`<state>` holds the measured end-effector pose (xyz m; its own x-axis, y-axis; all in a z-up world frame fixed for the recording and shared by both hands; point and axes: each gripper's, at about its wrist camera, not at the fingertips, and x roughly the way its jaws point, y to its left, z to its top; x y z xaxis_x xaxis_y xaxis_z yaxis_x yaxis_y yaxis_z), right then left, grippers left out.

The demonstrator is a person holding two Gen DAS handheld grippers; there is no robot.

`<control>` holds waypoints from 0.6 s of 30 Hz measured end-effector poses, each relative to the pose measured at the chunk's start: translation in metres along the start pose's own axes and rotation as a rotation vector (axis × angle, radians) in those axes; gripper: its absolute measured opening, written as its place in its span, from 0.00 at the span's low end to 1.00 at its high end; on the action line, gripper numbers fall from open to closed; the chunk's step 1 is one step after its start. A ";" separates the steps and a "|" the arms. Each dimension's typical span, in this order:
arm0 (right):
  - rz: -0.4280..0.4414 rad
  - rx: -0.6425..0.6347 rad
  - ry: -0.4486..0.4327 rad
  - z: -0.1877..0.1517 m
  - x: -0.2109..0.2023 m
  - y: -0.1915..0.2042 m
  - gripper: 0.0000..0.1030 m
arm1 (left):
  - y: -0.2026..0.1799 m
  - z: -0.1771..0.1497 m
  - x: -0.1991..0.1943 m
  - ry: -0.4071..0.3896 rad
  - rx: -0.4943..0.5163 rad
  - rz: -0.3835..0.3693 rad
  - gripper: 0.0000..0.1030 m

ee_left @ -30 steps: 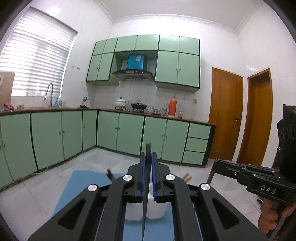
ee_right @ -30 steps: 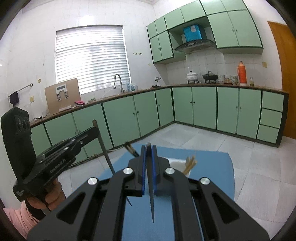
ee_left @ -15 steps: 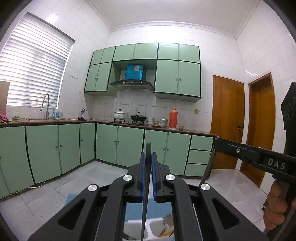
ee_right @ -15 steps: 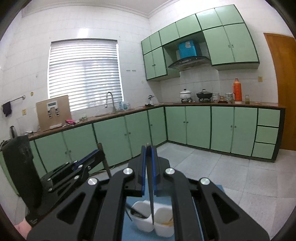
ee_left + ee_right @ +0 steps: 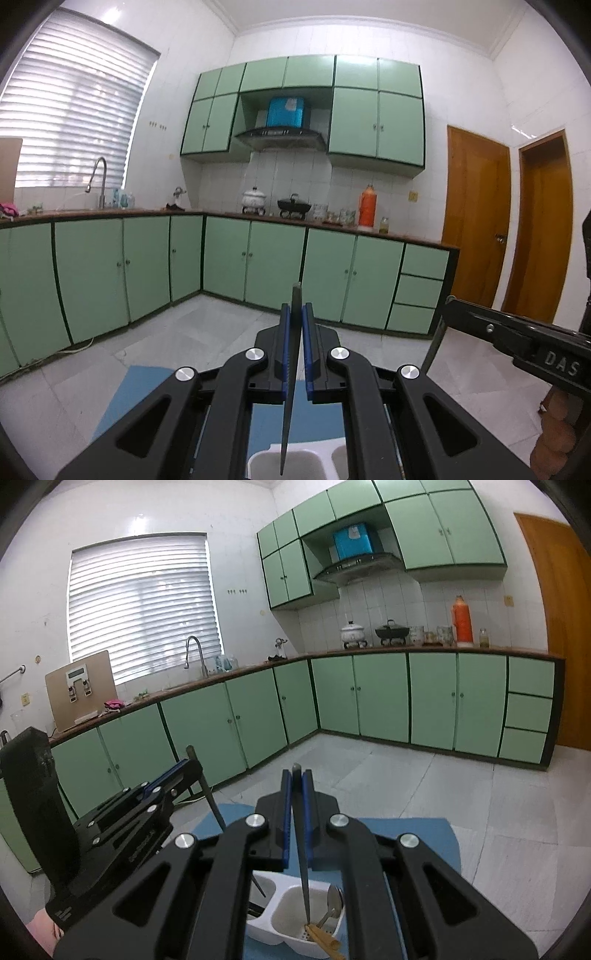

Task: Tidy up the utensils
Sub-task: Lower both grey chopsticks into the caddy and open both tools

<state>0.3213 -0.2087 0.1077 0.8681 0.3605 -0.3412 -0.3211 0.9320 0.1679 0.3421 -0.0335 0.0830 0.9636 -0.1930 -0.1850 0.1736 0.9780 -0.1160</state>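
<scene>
So both grippers were clamped shut, each on one dark chopstick. On the left, the left gripper (image 5: 192, 771) pinched its chopstick (image 5: 212, 801) near the top end, the stick slanting down toward the left compartment of the white utensil caddy (image 5: 291, 939). That caddy sat on a blue mat (image 5: 424, 834) on the pale tiled floor. To the right, the right gripper (image 5: 296, 775) held the other chopstick (image 5: 303, 878) with its tip down inside the right compartment, just beside a metal spoon (image 5: 332, 904) and some wooden chopsticks (image 5: 325, 939). Far behind were green cabinets (image 5: 384, 698) along the wall and an orange thermos (image 5: 461, 622) on the counter.
</scene>
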 end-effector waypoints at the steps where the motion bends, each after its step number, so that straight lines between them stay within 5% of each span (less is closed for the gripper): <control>1: 0.000 0.003 0.003 -0.005 0.002 -0.001 0.05 | 0.001 -0.005 0.002 0.007 0.000 0.004 0.06; 18: -0.039 0.001 0.053 -0.050 0.017 0.000 0.05 | 0.013 -0.039 0.011 0.081 -0.006 0.031 0.06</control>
<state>0.3169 -0.2011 0.0554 0.8587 0.3257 -0.3957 -0.2870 0.9453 0.1550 0.3474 -0.0259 0.0416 0.9489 -0.1684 -0.2671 0.1420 0.9831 -0.1151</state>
